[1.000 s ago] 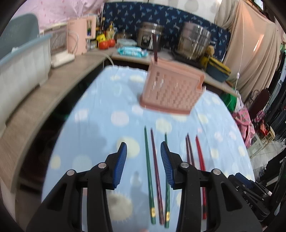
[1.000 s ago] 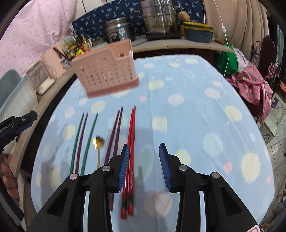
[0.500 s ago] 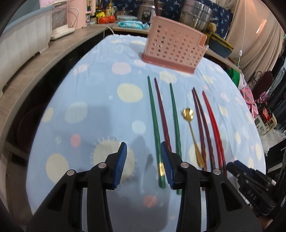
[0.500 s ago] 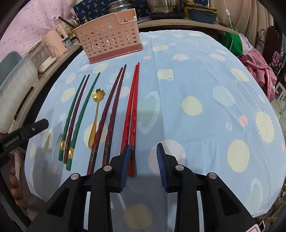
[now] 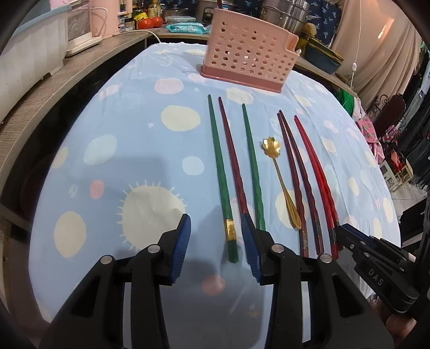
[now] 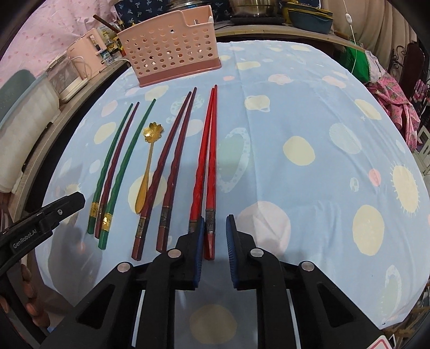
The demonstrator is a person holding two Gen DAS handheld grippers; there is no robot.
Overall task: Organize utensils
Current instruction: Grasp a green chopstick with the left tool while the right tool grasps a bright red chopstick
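Observation:
Chopsticks lie in a row on the blue spotted tablecloth (image 5: 139, 150), tips toward a pink perforated basket (image 5: 247, 61) (image 6: 172, 53). A gold spoon (image 5: 279, 174) (image 6: 149, 161) rests among them. My left gripper (image 5: 216, 241) is open. The near end of a green chopstick (image 5: 223, 182) lies between its jaws, untouched, and a dark red chopstick (image 5: 233, 163) runs under the right finger. My right gripper (image 6: 215, 241) is closing around the end of a red chopstick (image 6: 211, 171). A gap still shows at its right pad. The second red chopstick (image 6: 200, 161) runs behind its left finger.
A wooden counter (image 5: 61, 77) runs along the left and back with a white bin (image 5: 29, 53), a pink kettle (image 6: 83, 56), tomatoes and steel pots (image 5: 285, 13). Clothes (image 6: 397, 107) hang at the right. The table's near edge lies just under both grippers.
Both grippers dropped and tilted toward the near ends of the chopsticks. The right jaws narrowed around a red chopstick, while the left jaws kept their width.

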